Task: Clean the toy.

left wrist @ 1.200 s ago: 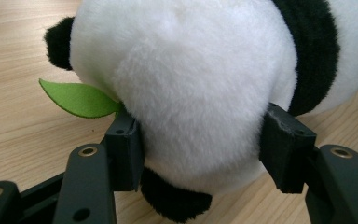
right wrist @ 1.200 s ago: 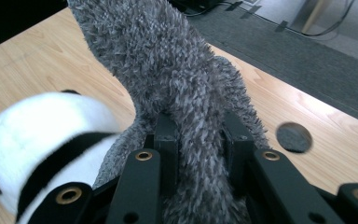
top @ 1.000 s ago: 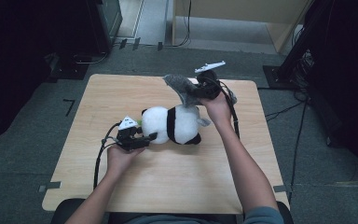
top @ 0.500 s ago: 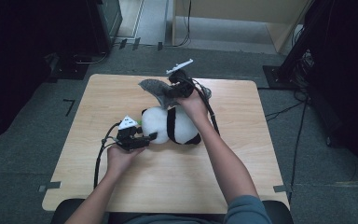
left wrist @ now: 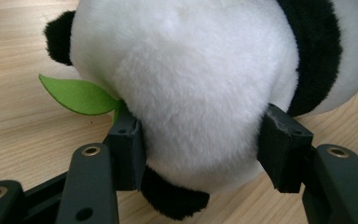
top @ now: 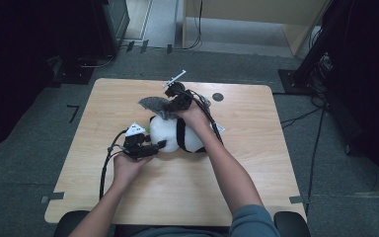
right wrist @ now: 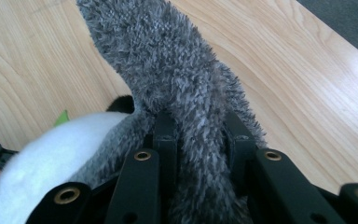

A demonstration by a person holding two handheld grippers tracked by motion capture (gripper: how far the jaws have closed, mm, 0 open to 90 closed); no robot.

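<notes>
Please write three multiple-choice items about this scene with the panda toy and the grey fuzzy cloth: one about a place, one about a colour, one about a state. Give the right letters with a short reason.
1. Where does the panda toy lie?
A. on the wooden table
B. on the floor
C. on a chair

2. What colour is the felt leaf beside the panda?
A. red
B. green
C. blue

3. How does the right gripper stand?
A. open above the bare table
B. shut on the grey fuzzy cloth
C. shut on the leaf

Answers:
1 A: the high view shows it on the tabletop.
2 B: the left gripper view shows a green leaf.
3 B: in the right gripper view the cloth is pinched between the jaws.
</notes>
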